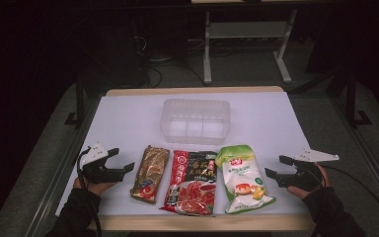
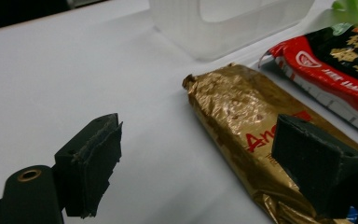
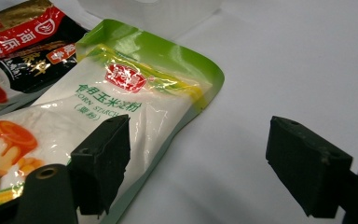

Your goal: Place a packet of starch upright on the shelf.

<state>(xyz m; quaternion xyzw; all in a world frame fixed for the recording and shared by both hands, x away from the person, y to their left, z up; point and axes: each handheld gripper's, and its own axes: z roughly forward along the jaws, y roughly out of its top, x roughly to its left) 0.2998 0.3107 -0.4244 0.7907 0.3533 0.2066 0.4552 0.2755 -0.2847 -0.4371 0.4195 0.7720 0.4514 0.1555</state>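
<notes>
Clear plastic bin [image 1: 195, 120] holds nothing; left gripper [image 1: 121, 160] and right gripper [image 1: 276, 167] gape, unladen.

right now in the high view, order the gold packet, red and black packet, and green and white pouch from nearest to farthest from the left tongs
1. Crinkled gold foil packet, just beside the left tongs.
2. Red and black sauce packet, middle of the row.
3. Green and white starch pouch, far end, by the right tongs.
</notes>
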